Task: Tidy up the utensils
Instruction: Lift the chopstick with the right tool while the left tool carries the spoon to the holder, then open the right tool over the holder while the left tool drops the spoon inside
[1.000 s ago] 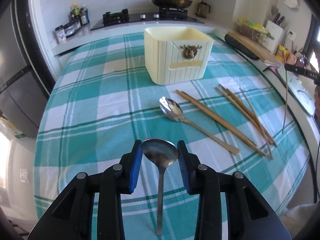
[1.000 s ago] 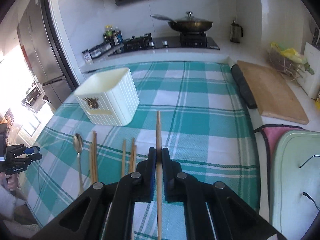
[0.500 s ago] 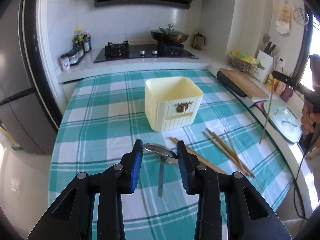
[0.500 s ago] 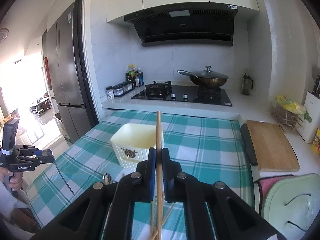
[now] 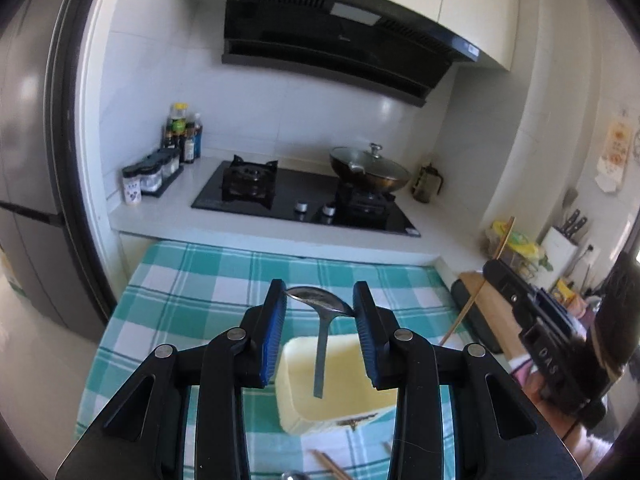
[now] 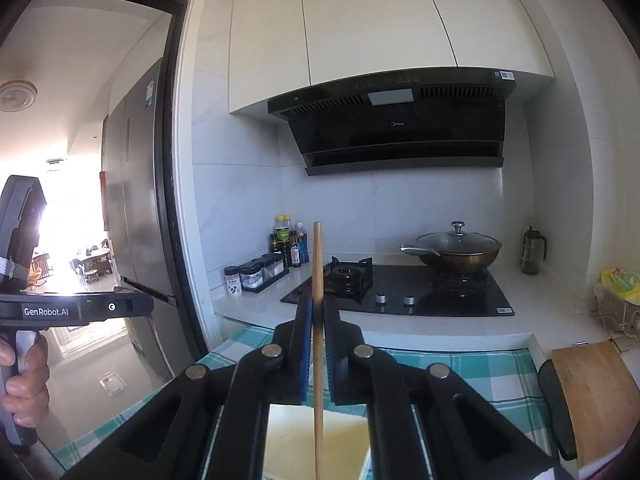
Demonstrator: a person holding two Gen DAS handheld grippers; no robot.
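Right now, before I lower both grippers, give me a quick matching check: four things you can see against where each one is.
Things:
1. metal spoon
2. wooden chopstick
3. cream holder
4. lidded wok

Places:
A. on the stove's right burner
B. on the checked cloth, below both grippers
C. clamped by its bowl in the left gripper, handle hanging down
D. pinched upright in the right gripper

Pairs: 1-C, 2-D, 3-B, 4-A
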